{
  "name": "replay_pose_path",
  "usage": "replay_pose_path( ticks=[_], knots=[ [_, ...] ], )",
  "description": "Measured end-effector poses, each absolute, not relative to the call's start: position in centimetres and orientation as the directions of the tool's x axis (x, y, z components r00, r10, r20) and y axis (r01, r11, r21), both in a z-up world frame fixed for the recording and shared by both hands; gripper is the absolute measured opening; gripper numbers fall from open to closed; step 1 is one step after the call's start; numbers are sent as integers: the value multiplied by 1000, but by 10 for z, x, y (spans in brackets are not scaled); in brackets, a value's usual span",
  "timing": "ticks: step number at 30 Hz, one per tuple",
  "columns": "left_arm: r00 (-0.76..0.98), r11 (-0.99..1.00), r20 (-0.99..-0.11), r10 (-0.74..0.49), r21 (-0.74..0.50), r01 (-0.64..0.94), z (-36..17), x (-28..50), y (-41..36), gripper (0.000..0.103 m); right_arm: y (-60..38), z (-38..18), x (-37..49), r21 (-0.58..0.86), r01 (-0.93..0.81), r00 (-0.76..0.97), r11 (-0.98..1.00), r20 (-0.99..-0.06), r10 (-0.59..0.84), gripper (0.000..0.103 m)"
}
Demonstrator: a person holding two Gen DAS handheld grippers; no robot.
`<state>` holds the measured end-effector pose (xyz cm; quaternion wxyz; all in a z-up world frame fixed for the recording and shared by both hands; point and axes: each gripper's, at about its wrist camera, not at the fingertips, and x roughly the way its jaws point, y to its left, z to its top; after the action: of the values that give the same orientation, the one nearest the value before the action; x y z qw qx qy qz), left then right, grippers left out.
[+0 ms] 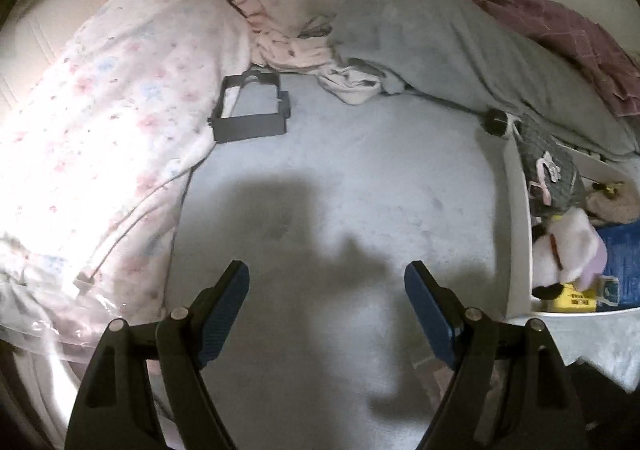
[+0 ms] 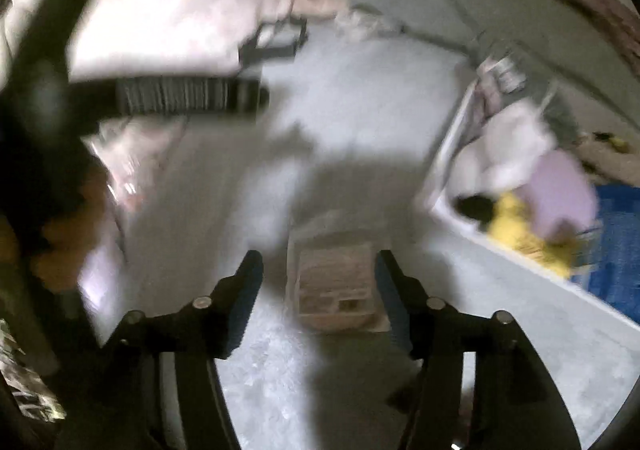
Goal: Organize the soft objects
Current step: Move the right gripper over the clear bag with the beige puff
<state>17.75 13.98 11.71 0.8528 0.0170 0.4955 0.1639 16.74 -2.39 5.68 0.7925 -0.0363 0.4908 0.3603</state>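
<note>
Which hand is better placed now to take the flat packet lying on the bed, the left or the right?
Probably the right. The right tongs stand open with the flat packet between their tips. The left tongs are open over the bare bed cover.

Plush pale bedcover; fleecy grey blanket; glossy plastic packet.

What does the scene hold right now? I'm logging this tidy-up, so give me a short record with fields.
surface: pale blue bed cover
left side: floral pillow
far side: grey blanket
loose item: dark frame beside the pillow
bin: white, at right, holding plush toys
left hand-held gripper: open, empty
right hand-held gripper: open, packet lying below
</note>
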Motion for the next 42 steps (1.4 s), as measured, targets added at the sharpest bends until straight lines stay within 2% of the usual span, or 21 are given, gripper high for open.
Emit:
replay_pose_path(
  ticks=[1,3,6,8,16,18,22,25,27,30,33,42],
  knots=[
    [462,947,-837,293,186,-263,119,176,140,81,-15,47,165,267,-614,254,742,-824,507,64],
    [477,954,-835,272,169,-249,121,174,138,81,-2,32,160,201,-633,271,748,-847,456,72],
    [491,960,-832,259,167,-225,123,173,133,81,13,22,143,42,-686,387,727,-824,413,82],
    [493,962,-833,251,160,-219,123,174,133,81,18,19,135,-23,-703,418,710,-821,388,85],
    [481,958,-843,240,126,-256,120,178,140,81,-8,30,160,56,-619,427,784,-813,396,85],
    [480,959,-843,244,135,-250,119,178,137,81,-3,23,165,70,-619,393,782,-834,387,85],
    [472,957,-843,259,160,-241,116,181,132,81,1,20,160,30,-629,411,777,-835,365,86],
    [462,957,-848,259,161,-241,113,183,132,81,-7,21,170,96,-615,372,783,-840,395,80],
    [456,962,-857,238,143,-234,110,185,133,81,-13,23,174,120,-599,370,792,-835,407,68],
    [443,966,-870,216,125,-225,106,188,133,81,-18,25,180,154,-590,356,793,-831,427,57],
    [437,966,-871,224,137,-221,103,190,130,81,-20,27,187,172,-592,339,787,-833,438,53],
    [443,973,-870,216,154,-172,105,190,115,81,-39,46,186,265,-570,287,778,-823,490,52]
  ],
)
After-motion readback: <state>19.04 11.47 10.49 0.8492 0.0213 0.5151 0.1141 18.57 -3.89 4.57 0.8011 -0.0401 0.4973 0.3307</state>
